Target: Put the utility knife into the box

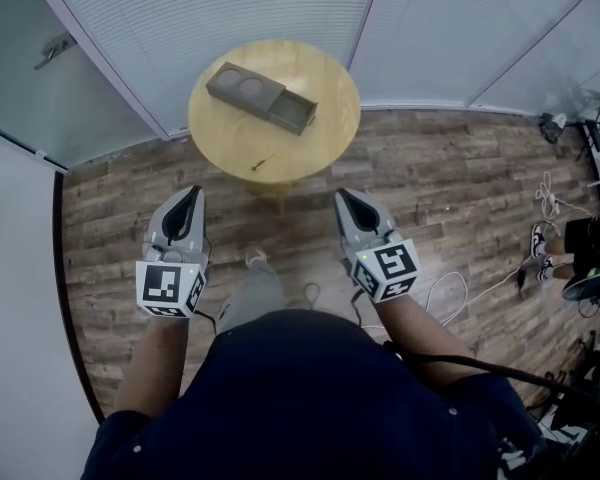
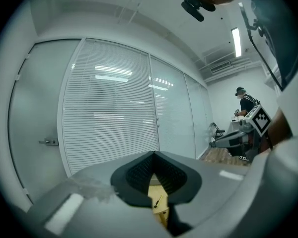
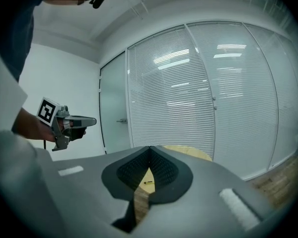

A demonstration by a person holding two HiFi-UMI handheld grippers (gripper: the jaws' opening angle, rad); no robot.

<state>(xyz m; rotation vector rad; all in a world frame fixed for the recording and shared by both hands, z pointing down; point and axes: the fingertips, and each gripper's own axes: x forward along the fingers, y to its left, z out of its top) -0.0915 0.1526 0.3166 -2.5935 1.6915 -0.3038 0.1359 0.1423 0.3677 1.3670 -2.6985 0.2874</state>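
Plank floor and white blinds surround a round wooden bench in the upper middle of the frame; on it sits the grey box, and the utility knife lies apart from it, toward the bench's lower edge; lower in the frame, my left gripper and right gripper hover over the floor, fingers clenched together on nothing.

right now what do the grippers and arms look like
The left gripper and right gripper are grey tapered shells with black ribbed pads. Each carries a cube of black-and-white square markers. A black cable trails by the right arm. The shirt is dark navy, short-sleeved.
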